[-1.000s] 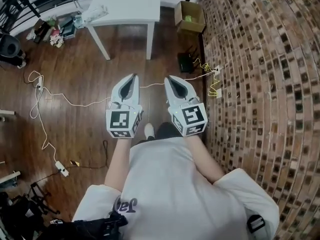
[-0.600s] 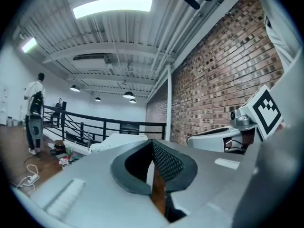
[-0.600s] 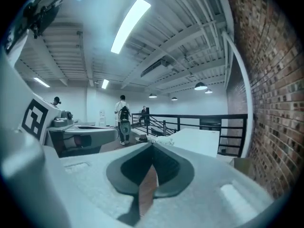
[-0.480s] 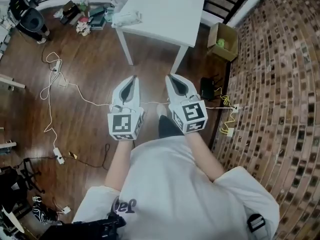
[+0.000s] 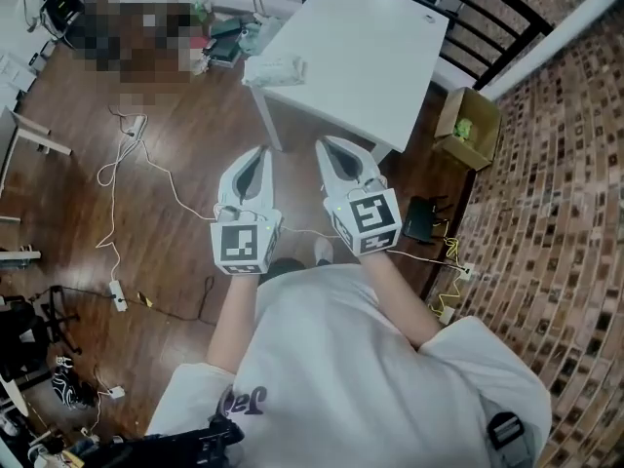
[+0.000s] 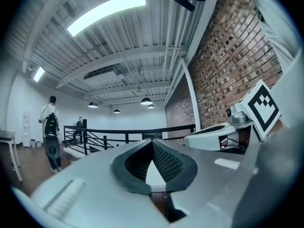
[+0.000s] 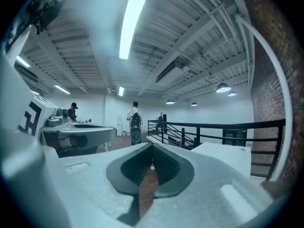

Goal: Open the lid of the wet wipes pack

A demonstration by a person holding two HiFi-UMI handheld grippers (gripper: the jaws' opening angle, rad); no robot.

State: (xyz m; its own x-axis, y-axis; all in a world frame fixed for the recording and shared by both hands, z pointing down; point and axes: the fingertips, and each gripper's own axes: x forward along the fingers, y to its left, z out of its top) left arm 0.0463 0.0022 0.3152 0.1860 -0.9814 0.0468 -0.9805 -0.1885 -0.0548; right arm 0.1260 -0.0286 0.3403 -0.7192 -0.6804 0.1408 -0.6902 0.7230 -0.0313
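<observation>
Jaws on both grippers are sitting fully closed with nothing between them: the left gripper [image 5: 259,151] and the right gripper [image 5: 323,143] are being held side by side, level, and both are pointing at the white table [image 5: 380,57] from short of its near edge.

The wet wipes pack [image 5: 276,69] is lying on the table's near-left corner, close to the edge and ahead of the left gripper. Its lid is too small to make out from here. Judging by this, the task is sitting at the approach step, with the pack untouched and well apart from both grippers. The next move is calling for closing on that corner, opening at least one pair of jaws, and probably steadying the pack with one gripper while the other lifts the lid flap.

Room is looking generous on the table's left side, where wooden floor [image 5: 185,252] is lying open apart from loose cables [image 5: 146,169]. On the table's right, a cardboard box [image 5: 466,127] and the brick wall [image 5: 575,222] are crowding in, and a railing [image 5: 492,32] is running behind it. The table leg [image 5: 269,125] under the pack's corner is standing right in the line of approach.
</observation>
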